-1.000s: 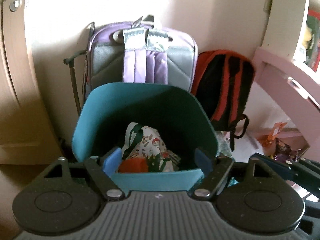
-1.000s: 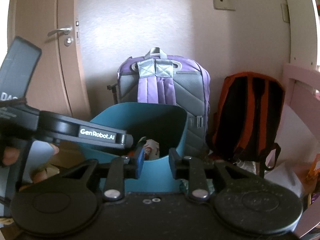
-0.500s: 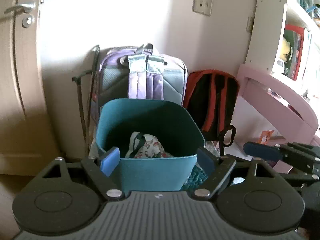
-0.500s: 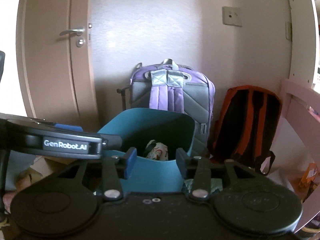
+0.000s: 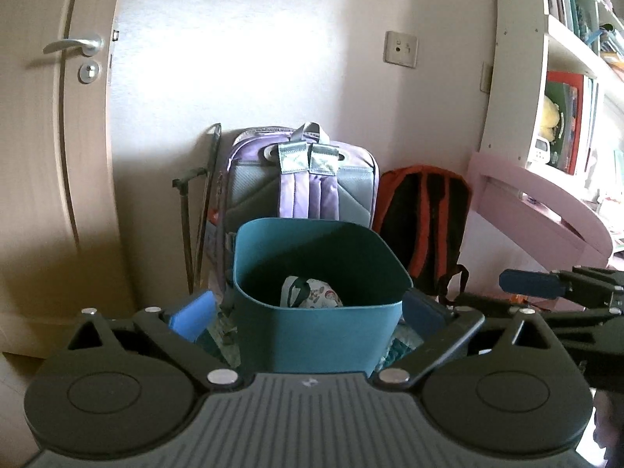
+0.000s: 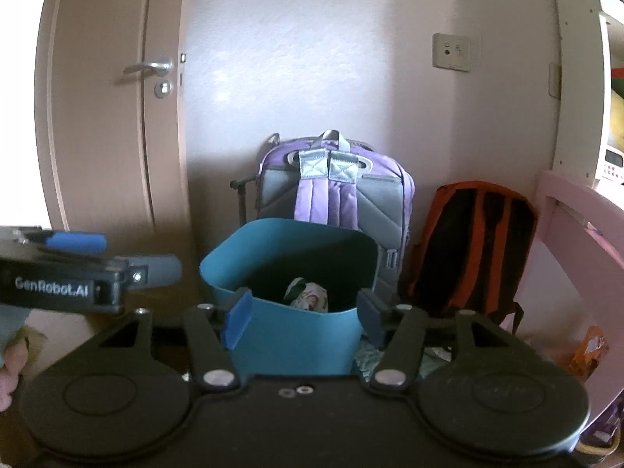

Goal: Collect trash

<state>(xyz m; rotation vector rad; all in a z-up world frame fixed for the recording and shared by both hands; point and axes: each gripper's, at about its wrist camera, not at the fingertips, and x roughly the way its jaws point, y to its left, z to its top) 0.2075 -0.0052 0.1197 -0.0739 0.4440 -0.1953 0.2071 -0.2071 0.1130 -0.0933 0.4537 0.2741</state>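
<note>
A teal trash bin (image 5: pixel 319 335) stands on the floor by the wall, also in the right wrist view (image 6: pixel 296 343). A crumpled patterned wrapper (image 5: pixel 312 292) lies inside it, seen too in the right wrist view (image 6: pixel 308 297). My left gripper (image 5: pixel 310 314) is open and empty, its blue pads on either side of the bin, back from it. My right gripper (image 6: pixel 304 316) is open and empty, also short of the bin. An orange wrapper (image 6: pixel 591 353) lies on the floor at the right.
A purple backpack (image 5: pixel 304 183) and an orange-black backpack (image 5: pixel 425 218) lean on the wall behind the bin. A door (image 5: pixel 50 156) is at the left. A pink desk (image 5: pixel 546 210) and bookshelf (image 5: pixel 565 78) are at the right.
Both grippers have pulled back and up from the bin. My right gripper has opened wider. The bin now looks smaller and farther away.
</note>
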